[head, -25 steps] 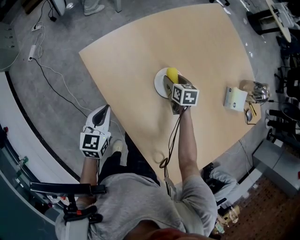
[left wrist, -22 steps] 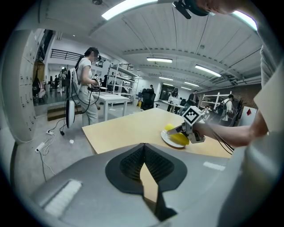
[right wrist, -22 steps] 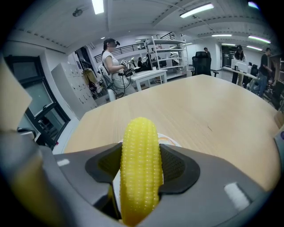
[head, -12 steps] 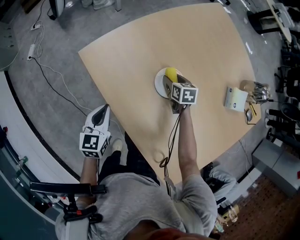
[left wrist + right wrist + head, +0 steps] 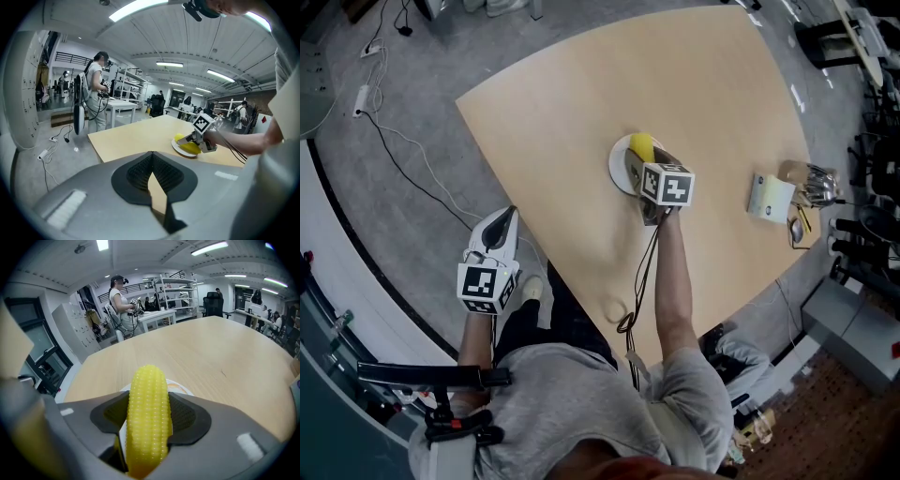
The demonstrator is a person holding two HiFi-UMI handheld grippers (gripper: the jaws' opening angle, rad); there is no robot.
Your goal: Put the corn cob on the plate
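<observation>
**Status: corn cob clamped over plate; left gripper idle**

1. Left gripper [image 5: 508, 217]: held off the table's near-left edge, over the grey floor [image 5: 384, 187]. In the left gripper view, its jaws are closed tip to tip with nothing between them [image 5: 152, 172].
2. Table [image 5: 581, 103]: light wood, curved edge.
3. Plate [image 5: 620, 165]: white, round, near the table's centre.
4. Corn cob [image 5: 644, 146]: yellow, positioned over the plate, its far end pointing away from the person. No view shows clearly whether it rests on the plate surface.
5. Right gripper [image 5: 639, 169]: jaws clamped on both sides of the corn cob [image 5: 148, 399], gripping its middle.
6. White container [image 5: 769, 197]: well to the right of the plate, just beside a shiny metallic object [image 5: 814, 183].
</observation>
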